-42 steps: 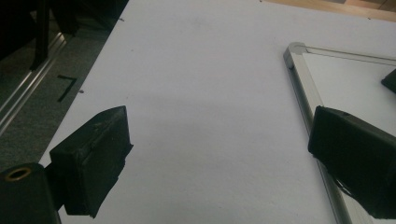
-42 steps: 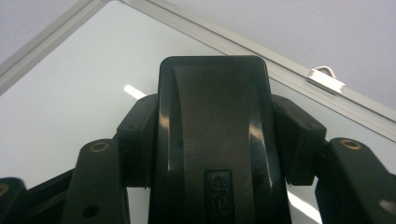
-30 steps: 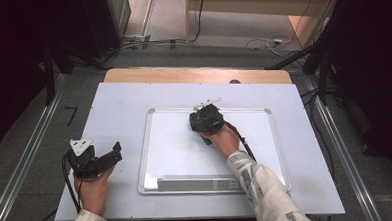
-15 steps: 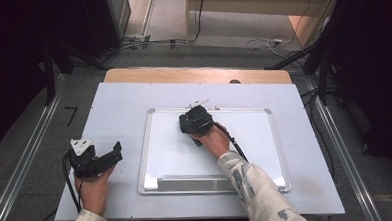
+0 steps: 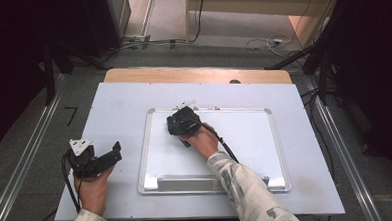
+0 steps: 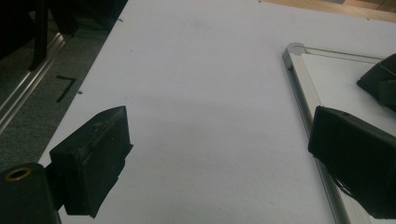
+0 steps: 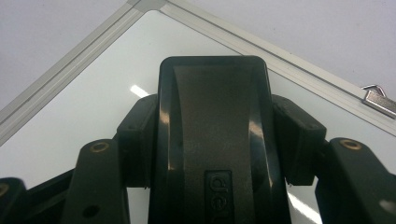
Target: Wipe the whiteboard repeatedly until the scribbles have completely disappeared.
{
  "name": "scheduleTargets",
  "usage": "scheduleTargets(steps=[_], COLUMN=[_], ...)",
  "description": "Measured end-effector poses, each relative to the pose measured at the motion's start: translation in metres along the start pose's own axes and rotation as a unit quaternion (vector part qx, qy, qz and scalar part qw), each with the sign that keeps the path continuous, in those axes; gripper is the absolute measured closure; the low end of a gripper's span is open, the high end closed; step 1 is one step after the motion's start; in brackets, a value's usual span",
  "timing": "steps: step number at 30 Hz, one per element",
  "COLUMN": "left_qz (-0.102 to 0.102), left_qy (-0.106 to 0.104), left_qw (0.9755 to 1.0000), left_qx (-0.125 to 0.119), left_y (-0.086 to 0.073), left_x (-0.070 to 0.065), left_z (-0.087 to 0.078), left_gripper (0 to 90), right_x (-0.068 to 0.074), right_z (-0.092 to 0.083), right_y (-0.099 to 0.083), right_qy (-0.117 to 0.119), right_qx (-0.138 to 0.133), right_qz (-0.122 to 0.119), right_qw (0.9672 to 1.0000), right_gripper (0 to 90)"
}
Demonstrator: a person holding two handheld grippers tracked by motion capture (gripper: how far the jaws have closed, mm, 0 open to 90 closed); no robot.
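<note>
A white whiteboard in a silver frame lies flat on the pale table sheet. My right gripper rests on the board near its far-left corner, shut on a black eraser that sits flat against the white surface. In the right gripper view the board's corner frame lies just ahead of the eraser. My left gripper rests on the sheet left of the board, open, with nothing between its jaws. The left gripper view shows the board's corner and part of the right gripper.
The board's pen tray runs along its near edge. A metal hanging clip sits on the far frame. A wooden strip borders the table's far edge. Cables lie on the floor beyond, and metal rails flank both sides.
My right gripper has slid left across the whiteboard with the eraser, toward the far-left corner. The left gripper has stayed put.
</note>
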State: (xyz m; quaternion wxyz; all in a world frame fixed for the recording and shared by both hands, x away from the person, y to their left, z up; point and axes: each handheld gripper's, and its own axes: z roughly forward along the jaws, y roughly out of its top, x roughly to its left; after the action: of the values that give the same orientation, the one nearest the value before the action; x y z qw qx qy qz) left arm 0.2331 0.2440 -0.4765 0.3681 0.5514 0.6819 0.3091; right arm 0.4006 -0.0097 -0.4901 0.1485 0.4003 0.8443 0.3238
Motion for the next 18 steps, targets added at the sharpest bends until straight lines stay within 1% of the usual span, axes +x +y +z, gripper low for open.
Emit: scheduleTargets(steps=[4, 6, 13, 14, 18], left_qz=[-0.001, -0.001, 0.001, 0.002, 0.002], left_qy=[0.001, 0.001, 0.001, 0.001, 0.003], left_qw=[1.0, 1.0, 1.0, 1.0, 1.0], left_qx=[-0.001, -0.001, 0.0, 0.001, 0.001], left_y=[0.0, 0.0, 0.0, 0.0, 0.0], left_x=[0.001, 0.001, 0.0, 0.0, 0.0], left_z=[0.0, 0.0, 0.0, 0.0, 0.001], left_gripper=[6.1, 6.1, 6.1, 6.1, 6.1], right_x=[-0.001, -0.004, -0.032, -0.035, -0.043], right_z=[-0.001, -0.002, -0.011, -0.012, -0.016], right_y=[-0.001, -0.002, -0.01, -0.011, -0.014], right_qy=[0.002, 0.002, -0.022, -0.024, -0.034], right_qx=[0.002, 0.002, 0.005, 0.005, 0.005], right_qz=[-0.003, -0.001, 0.018, 0.025, 0.027], right_qw=[1.0, 1.0, 0.9996, 0.9994, 0.9991], right_gripper=[38.4, 38.4, 38.4, 38.4, 38.5])
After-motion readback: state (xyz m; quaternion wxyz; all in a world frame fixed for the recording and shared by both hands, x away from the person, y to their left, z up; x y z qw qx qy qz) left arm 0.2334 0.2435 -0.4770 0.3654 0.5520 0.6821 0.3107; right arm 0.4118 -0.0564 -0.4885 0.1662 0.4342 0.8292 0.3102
